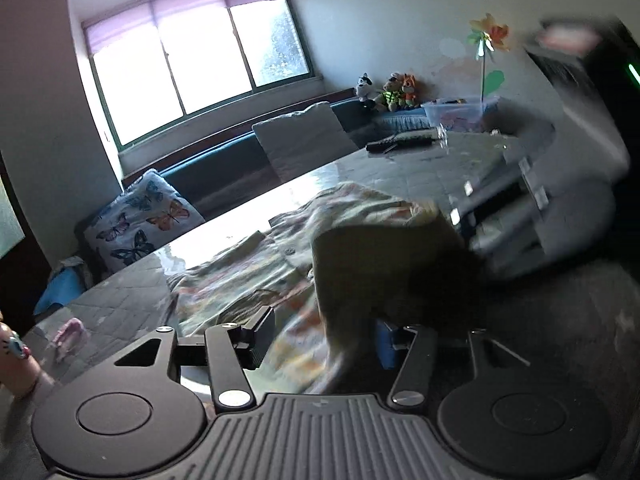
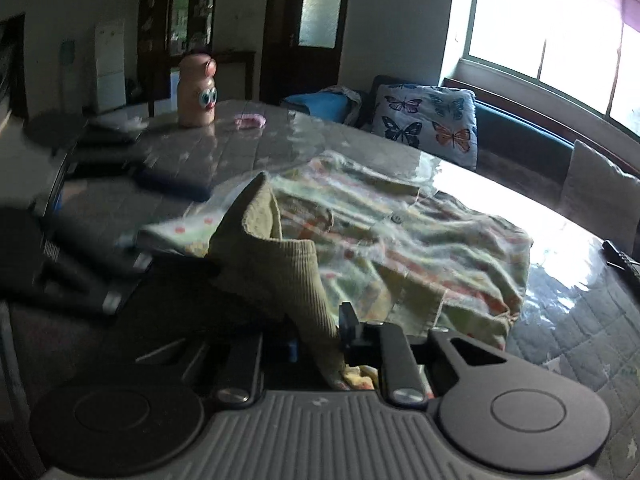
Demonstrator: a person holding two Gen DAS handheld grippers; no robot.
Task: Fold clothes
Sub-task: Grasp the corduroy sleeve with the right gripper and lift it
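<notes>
The right gripper (image 2: 320, 340) pinches the shirt's (image 2: 400, 240) ribbed hem (image 2: 276, 276); the left gripper (image 1: 324, 336) straddles cloth, apparently unclenched. With only 1 grip, the hem could sag toward 6 o'clock, skewing the fold.

- Home, living or dining room.
- Wide window (image 1: 192, 52) with purple blind, upper left of left wrist view; daylight glare.
- Dark bench sofa (image 1: 224, 156) under the sill, with butterfly-print cushion (image 1: 140, 220) and a plain one (image 1: 304, 136).
- Stuffed toys (image 1: 390, 90) in a row at the wall, centre right; paper pinwheel (image 1: 490, 36) above them.
- Worktop (image 2: 280, 140) with quilted cloth under clear plastic cover.
- Right wrist view, upper left: wooden door (image 2: 316, 20), glazed cabinet (image 2: 180, 12), cartoon-eyed bottle (image 2: 197, 90).
</notes>
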